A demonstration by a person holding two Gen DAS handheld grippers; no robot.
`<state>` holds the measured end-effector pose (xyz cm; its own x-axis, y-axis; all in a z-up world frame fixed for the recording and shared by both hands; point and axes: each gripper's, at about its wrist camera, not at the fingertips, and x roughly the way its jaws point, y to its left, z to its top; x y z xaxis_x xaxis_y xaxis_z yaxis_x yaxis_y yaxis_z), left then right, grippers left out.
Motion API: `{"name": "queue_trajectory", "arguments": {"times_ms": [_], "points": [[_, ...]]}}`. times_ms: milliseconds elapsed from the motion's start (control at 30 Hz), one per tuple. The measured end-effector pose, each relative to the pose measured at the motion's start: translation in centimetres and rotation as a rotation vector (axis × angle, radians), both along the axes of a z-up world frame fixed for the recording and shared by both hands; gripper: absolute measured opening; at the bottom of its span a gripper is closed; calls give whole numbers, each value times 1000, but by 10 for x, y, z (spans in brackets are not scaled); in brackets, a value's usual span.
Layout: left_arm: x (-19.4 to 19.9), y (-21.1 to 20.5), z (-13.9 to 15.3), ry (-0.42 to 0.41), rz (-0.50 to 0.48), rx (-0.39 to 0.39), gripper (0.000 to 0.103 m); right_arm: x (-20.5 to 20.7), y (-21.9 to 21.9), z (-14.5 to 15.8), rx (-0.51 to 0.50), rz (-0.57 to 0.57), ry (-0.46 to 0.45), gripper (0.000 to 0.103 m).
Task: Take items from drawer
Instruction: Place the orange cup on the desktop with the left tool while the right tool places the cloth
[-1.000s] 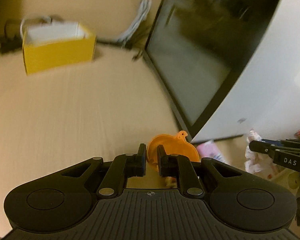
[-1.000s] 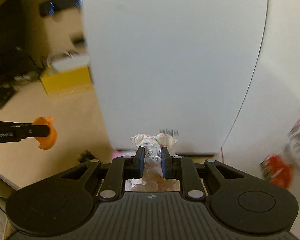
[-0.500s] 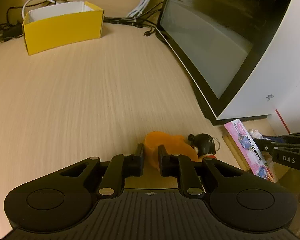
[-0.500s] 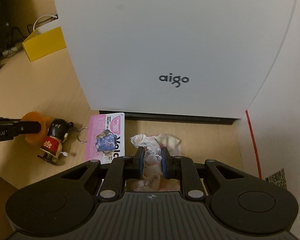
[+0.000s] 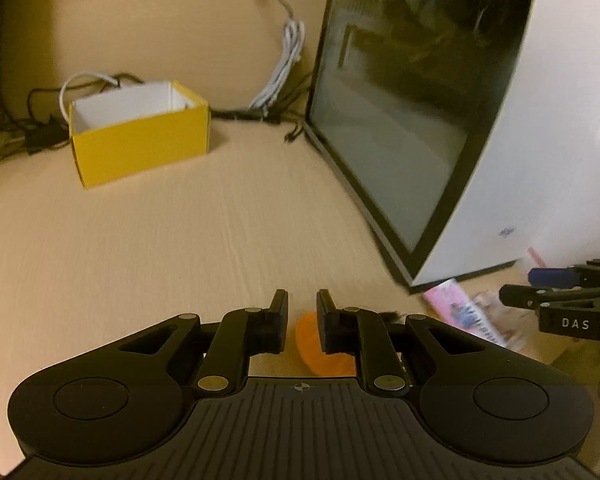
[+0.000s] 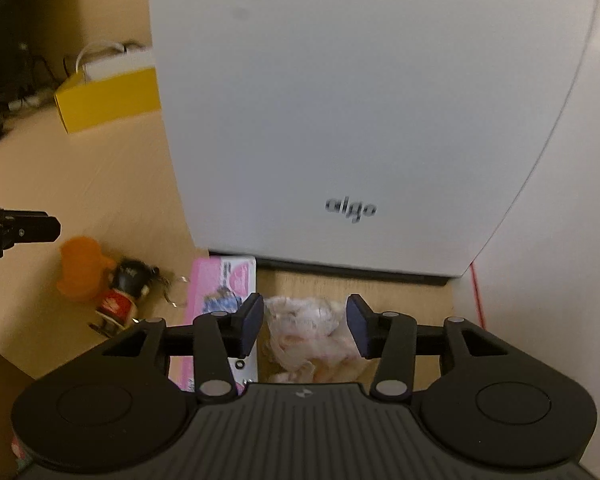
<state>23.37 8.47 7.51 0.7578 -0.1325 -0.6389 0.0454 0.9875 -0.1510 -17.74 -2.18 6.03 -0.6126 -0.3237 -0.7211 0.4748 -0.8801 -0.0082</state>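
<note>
My right gripper (image 6: 305, 328) is opening, its pads clear of the crumpled wrapper (image 6: 312, 330) between them. My left gripper (image 5: 302, 322) stands released, the orange funnel (image 5: 320, 350) lying at six o'clock below it.

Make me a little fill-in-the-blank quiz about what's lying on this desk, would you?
The open box at the back of the desk is ____.
The small doll lies between the pink card and an ____ toy.
The word on the white case reads ____.
Answers: yellow; orange; aigo

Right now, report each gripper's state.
Left gripper: open, holding nothing; orange piece lies loose below.
Right gripper: jaws opening, crumpled wrapper between, released.
</note>
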Motion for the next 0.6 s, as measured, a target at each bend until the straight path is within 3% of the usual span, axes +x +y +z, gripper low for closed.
{"name": "queue_trajectory", "arguments": {"times_ms": [100,200,400,600], "points": [[-15,-6,11,-30,-55,-15,17,12,6,13,-30,3,26,48],[-35,-16,15,-25,-170,-39,17,30,12,23,-71,21,24,52],[-66,-40,-7,91,-420,-73,17,67,22,28,-105,72,-23,53],[-83,-58,-48,230,-484,-49,17,94,31,17,-65,126,-82,53]]}}
